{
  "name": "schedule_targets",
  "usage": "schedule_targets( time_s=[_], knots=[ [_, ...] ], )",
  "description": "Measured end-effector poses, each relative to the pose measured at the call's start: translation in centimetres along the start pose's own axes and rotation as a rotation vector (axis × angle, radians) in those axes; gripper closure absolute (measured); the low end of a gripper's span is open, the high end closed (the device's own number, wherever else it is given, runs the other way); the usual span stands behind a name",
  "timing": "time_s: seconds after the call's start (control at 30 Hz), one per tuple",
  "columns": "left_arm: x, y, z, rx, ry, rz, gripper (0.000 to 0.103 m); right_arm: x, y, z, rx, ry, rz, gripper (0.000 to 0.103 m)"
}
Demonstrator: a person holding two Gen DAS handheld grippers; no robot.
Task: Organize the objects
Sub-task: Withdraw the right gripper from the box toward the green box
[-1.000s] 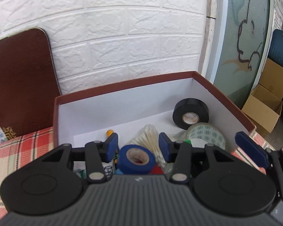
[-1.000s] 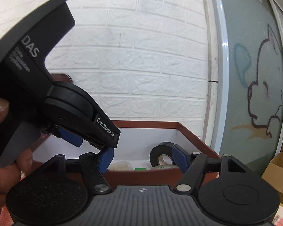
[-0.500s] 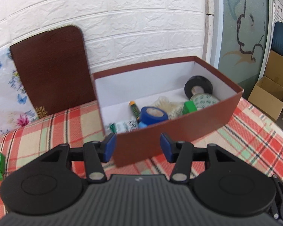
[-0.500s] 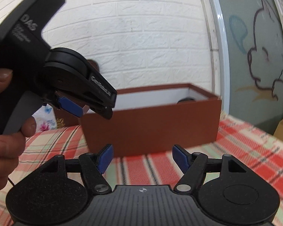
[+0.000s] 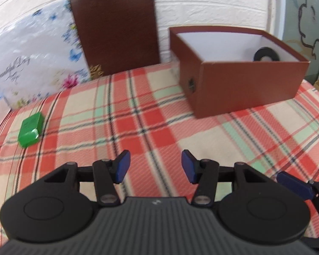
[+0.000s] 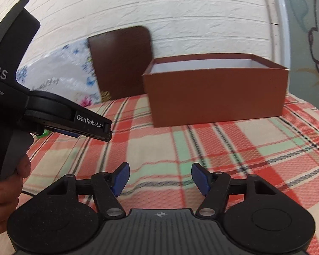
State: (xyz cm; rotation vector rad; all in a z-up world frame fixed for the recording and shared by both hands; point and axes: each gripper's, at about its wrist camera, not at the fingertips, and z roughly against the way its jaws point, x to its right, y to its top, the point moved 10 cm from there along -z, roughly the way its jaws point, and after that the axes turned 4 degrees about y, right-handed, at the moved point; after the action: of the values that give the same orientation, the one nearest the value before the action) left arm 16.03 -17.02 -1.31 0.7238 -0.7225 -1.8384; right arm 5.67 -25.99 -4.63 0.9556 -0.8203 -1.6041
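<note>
Now both tongs hang over the red-and-green plaid cloth of the counter [image 5: 151,114] — the left tongs [image 5: 155,167] stand apart with nothing between them, and the right tongs [image 6: 160,178] are closing, also on nothing. A small green rectangular box [image 5: 30,129] lies near the counter's left edge. Toward the far right corner sits an open brown cardboard box [image 5: 244,85] — a black tape roll [image 5: 265,55] inside.
</note>
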Motion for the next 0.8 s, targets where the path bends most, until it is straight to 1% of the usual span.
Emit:
schedule_targets(
  time_s=[0.17, 0.33, 0.4, 0.43, 0.57, 0.7, 0.8],
  knots=[
    [-3.3, -2.9, -0.8, -0.036, 0.035, 0.030, 0.047, -2.7, -1.1, -0.4, -0.040, 0.030, 0.052, 0.040],
    [-6.2, -5.2, -1.5, -0.066, 0.051, 0.074, 0.047, -4.5, -1.8, -0.6, -0.068, 0.043, 0.081, 0.040],
    [-7.3, -5.9, -1.7, -0.071, 0.053, 0.097, 0.044, -5.2, -2.0, -0.7, -0.078, 0.045, 0.096, 0.040],
    [-7.8, -6.1, -1.7, -0.066, 0.054, 0.107, 0.042, -5.6, -2.1, -0.8, -0.084, 0.048, 0.103, 0.040],
    [-9.6, -6.5, -1.9, -0.047, 0.074, 0.116, 0.041, -7.1, -2.5, -1.4, -0.107, 0.057, 0.132, 0.040],
    [-11.6, -6.6, -2.3, -0.022, 0.096, 0.122, 0.034, -8.8, -2.9, -2.1, -0.129, 0.072, 0.171, 0.040],
    [-13.6, -6.8, -2.9, 0.011, 0.122, 0.114, 0.027, -10.0, -3.0, -2.8, -0.146, 0.090, 0.195, 0.040]
  ],
)
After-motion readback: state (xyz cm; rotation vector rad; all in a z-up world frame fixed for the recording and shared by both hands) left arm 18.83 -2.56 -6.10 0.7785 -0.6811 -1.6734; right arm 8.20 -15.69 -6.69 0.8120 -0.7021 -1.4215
